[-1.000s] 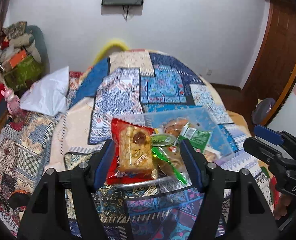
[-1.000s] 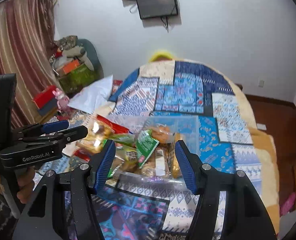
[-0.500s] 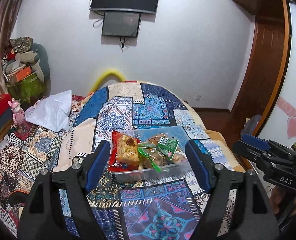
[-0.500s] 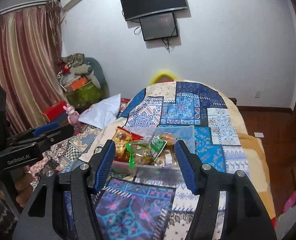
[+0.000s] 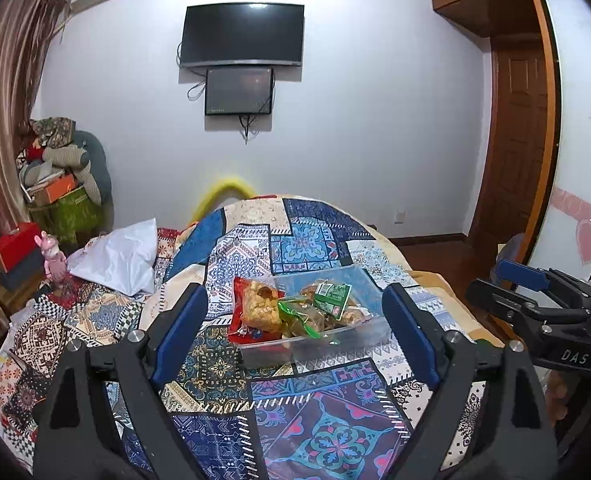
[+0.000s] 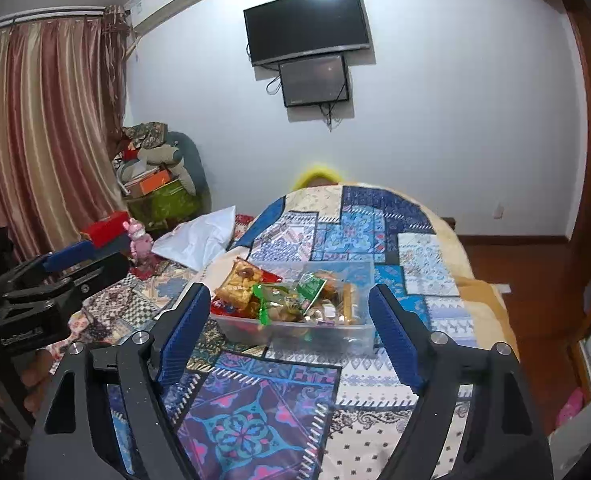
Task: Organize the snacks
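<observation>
Both claws released, nothing in them: left claw (image 5: 291, 330) and right claw (image 6: 289, 330) jaws just been opening, held short of the clear box (image 6: 359, 330). Box sits on the quilted bed (image 6: 255, 408), snack packs (image 5: 295, 312) piled inside. Looks ~done; none seen outside the box.

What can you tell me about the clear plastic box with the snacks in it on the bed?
The clear plastic box is a shallow, lidless rectangular tub of see-through plastic. It rests flat on the patterned quilt, heaped with snack packets: a red one leans over its left end and green ones sit in the middle. No hand-held gripper touches it.
</observation>
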The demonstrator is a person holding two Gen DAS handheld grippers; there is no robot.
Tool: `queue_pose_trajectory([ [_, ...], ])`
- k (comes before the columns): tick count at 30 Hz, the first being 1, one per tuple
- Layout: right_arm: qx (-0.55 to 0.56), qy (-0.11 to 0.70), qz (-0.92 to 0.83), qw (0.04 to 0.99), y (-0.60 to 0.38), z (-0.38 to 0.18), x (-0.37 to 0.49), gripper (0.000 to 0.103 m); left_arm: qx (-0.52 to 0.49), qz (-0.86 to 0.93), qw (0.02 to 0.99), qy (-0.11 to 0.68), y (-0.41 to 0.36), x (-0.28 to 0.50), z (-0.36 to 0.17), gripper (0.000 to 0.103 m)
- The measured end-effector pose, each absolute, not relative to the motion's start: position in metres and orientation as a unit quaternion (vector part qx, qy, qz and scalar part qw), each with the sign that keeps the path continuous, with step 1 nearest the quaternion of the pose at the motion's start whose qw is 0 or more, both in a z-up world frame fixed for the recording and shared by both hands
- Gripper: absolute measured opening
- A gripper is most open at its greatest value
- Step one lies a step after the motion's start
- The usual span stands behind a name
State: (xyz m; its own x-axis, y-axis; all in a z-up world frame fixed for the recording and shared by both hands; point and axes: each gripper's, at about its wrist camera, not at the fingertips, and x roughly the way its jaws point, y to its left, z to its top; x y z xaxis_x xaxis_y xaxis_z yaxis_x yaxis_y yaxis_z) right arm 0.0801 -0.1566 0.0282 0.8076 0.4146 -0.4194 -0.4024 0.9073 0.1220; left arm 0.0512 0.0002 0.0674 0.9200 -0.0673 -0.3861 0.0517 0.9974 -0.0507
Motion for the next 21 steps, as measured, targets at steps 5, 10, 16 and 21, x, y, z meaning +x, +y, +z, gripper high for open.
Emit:
queue_pose_trajectory([
  [5,0.016,0.207,0.209,0.956,-0.159,0.029,0.07,0.084,-0.02,-0.031,0.981,0.189,-0.001,0.046,0.065,0.093],
  [10,0.004,0.198,0.204,0.959,-0.157,0.03,0.066,0.085,-0.031,-0.033,0.981,0.187,0.0,0.047,0.063,0.095],
  [16,-0.001,0.194,0.202,0.96,-0.157,0.03,0.061,0.085,-0.033,-0.034,0.982,0.183,0.0,0.046,0.059,0.098],
  [21,0.001,0.194,0.203,0.96,-0.157,0.03,0.061,0.085,-0.033,-0.037,0.982,0.183,-0.001,0.046,0.057,0.1],
])
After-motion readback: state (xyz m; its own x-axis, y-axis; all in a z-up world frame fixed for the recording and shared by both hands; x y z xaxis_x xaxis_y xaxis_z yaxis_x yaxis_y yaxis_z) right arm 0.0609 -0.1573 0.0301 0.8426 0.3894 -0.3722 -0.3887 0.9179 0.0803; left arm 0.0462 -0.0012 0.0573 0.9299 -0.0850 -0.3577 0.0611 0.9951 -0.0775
